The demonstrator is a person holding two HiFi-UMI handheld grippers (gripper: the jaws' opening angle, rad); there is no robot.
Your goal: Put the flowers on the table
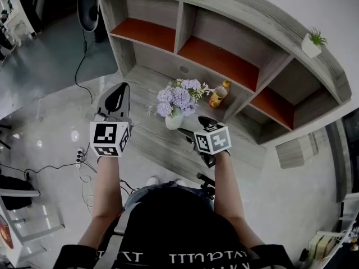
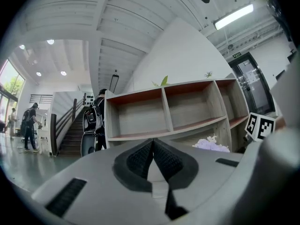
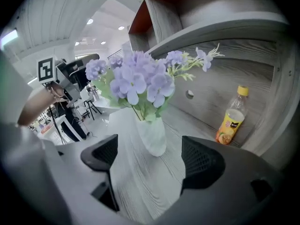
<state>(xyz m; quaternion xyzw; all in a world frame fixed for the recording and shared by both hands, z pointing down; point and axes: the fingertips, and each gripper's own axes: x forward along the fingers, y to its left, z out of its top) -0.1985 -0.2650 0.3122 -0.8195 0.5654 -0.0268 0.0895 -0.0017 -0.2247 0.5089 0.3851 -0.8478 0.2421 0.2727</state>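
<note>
Our right gripper (image 3: 149, 158) held its jaws spread wide with nothing between them; the white vase (image 3: 153, 134) of purple flowers (image 3: 135, 78) stood upright on the grey table (image 3: 140, 186) just ahead of that gap, untouched. Our left gripper (image 1: 119, 94), jaws pressed together and empty, hung near the table's left edge, apart from the flowers. Beyond the vase we saw an orange drink bottle (image 3: 230, 119) by the shelf unit (image 1: 241, 49)

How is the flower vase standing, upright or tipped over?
Upright. The white vase rests on its base on the wooden surface, flowers pointing up; the right gripper, jaws apart, is not touching it.
</note>
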